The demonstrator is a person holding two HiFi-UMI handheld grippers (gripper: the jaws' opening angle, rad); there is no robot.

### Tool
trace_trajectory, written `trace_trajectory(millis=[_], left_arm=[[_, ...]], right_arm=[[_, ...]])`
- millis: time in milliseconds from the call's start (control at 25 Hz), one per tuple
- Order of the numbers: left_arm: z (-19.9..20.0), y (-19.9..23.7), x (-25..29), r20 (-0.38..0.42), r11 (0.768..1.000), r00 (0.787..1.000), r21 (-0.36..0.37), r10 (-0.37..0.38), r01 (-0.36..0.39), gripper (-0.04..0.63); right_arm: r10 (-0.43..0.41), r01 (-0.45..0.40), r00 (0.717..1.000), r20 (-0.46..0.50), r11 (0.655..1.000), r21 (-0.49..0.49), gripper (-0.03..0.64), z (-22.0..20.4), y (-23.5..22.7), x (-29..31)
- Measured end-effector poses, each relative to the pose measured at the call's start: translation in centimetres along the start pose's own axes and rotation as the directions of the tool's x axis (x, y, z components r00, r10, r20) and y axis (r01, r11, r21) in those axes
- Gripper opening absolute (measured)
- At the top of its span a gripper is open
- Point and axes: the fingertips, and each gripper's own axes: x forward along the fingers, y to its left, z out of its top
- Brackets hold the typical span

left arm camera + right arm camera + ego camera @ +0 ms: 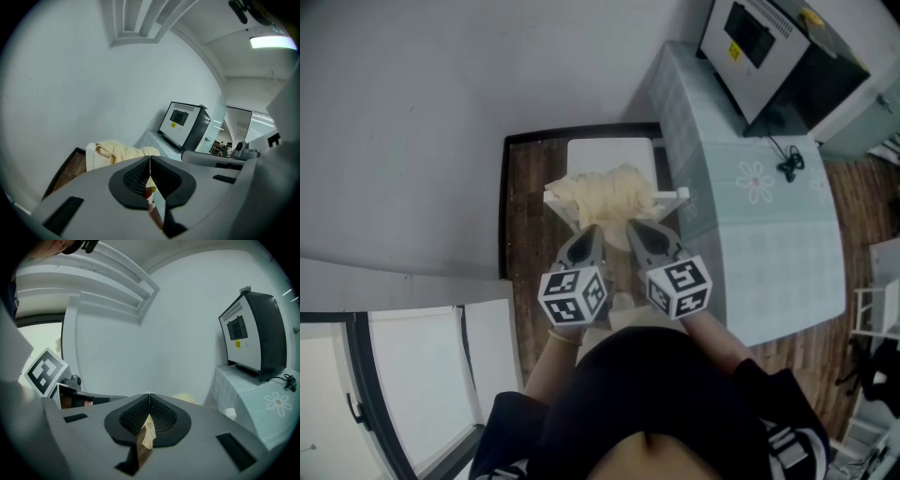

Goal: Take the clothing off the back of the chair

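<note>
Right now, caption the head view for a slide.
Jaws shut, left gripper and right gripper face cream clothing on chair back.

The left gripper and right gripper sit side by side at frame centre, held forward, tilted slightly downward, each with jaws closed together.

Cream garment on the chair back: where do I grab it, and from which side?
Take the cream garment at the bunched hump over the chair's top rail, one gripper toward each end. Come from behind it, slightly above: the cloth piles up there and the seat lies beyond. The left gripper and right gripper are shut; open them first.
</note>
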Motion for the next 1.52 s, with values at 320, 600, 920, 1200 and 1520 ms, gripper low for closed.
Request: trace_trajectory(millis=[320,600,920,1200,1520], left_arm=[[0.0,0.9,2.1,-0.012,1.0,1.0,0.01,0.017,-0.017,0.002],[-0.3,2.2,3.8,-0.026,0.999,0.998,0.008,0.048,-0.048,0.014],[-1.1,3.7,5.3,-0.034,0.995,0.994,0.02,0.1,-0.099,0.179],[-2.2,5.6,6.3,-0.055,0.989,0.987,0.024,0.148,-0.147,0.264],[-3.2,6.7,7.4,-0.082,0.988,0.984,0.017,0.157,-0.156,0.288]], right_arm=[[-0.002,0.002,0.999,-0.04,1.0,-0.004,0.014,-0.8,-1.8,2.0],[-0.012,0.012,0.998,-0.069,1.0,-0.01,0.015,-1.5,-3.0,3.6],[-0.086,0.085,0.99,-0.108,0.996,-0.02,0.167,-2.7,-5.3,4.8],[-0.144,0.143,0.98,-0.14,0.99,-0.021,0.229,-3.8,-7.1,5.4],[-0.175,0.176,0.968,-0.177,0.984,-0.012,0.245,-5.1,-8.4,6.1]])
